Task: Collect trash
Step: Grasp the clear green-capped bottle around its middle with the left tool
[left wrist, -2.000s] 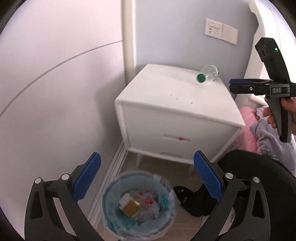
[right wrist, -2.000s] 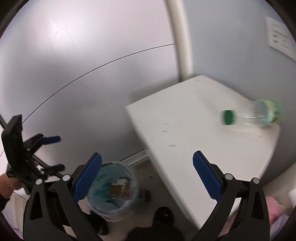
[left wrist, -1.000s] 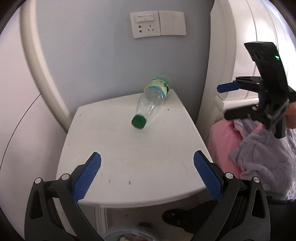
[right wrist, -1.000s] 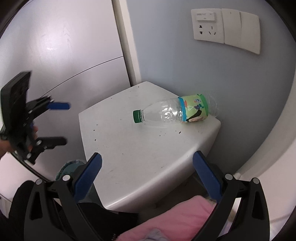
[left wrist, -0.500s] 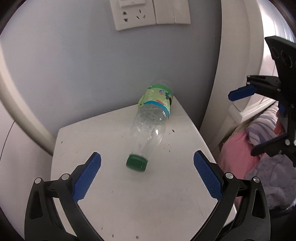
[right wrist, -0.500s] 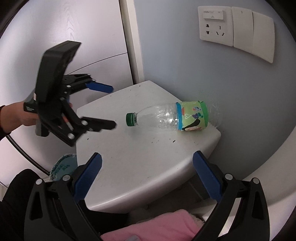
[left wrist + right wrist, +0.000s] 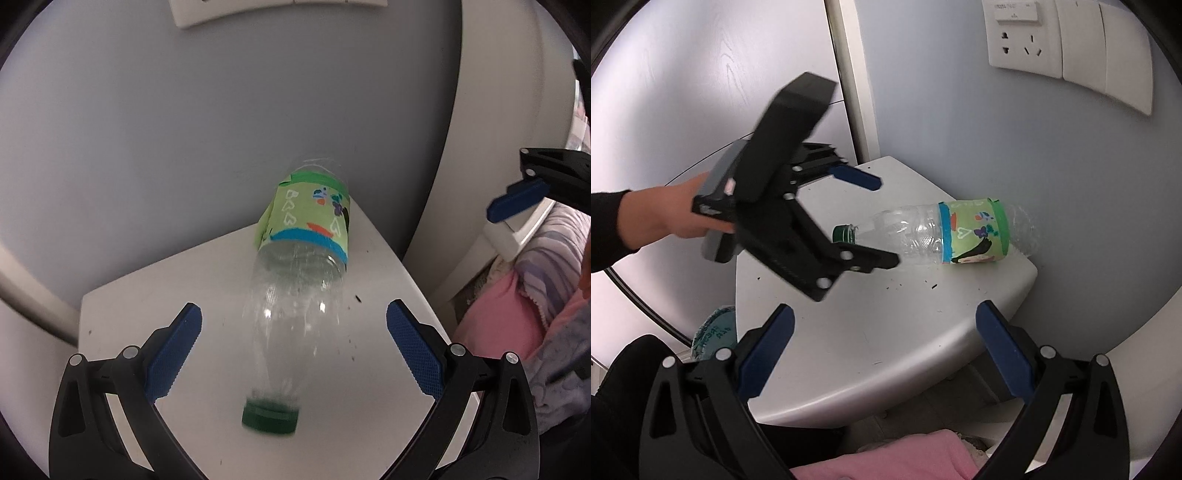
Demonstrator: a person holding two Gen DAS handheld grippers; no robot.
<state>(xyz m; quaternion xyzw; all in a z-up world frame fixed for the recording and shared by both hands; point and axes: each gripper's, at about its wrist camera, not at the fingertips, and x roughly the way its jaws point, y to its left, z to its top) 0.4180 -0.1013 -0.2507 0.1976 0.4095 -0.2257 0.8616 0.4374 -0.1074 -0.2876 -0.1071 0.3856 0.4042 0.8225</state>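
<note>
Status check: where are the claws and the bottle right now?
Left claw open, straddling bottle near its neck. Right claw open, empty. Bottle on its side on nightstand. Nothing blocking.

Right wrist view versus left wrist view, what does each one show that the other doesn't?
Only the right wrist view shows the trash bin beside the nightstand, the whole wall socket and the hand holding the open left claw. Only the left shows the purple blanket. Both share the lying bottle with its green cap.
</note>
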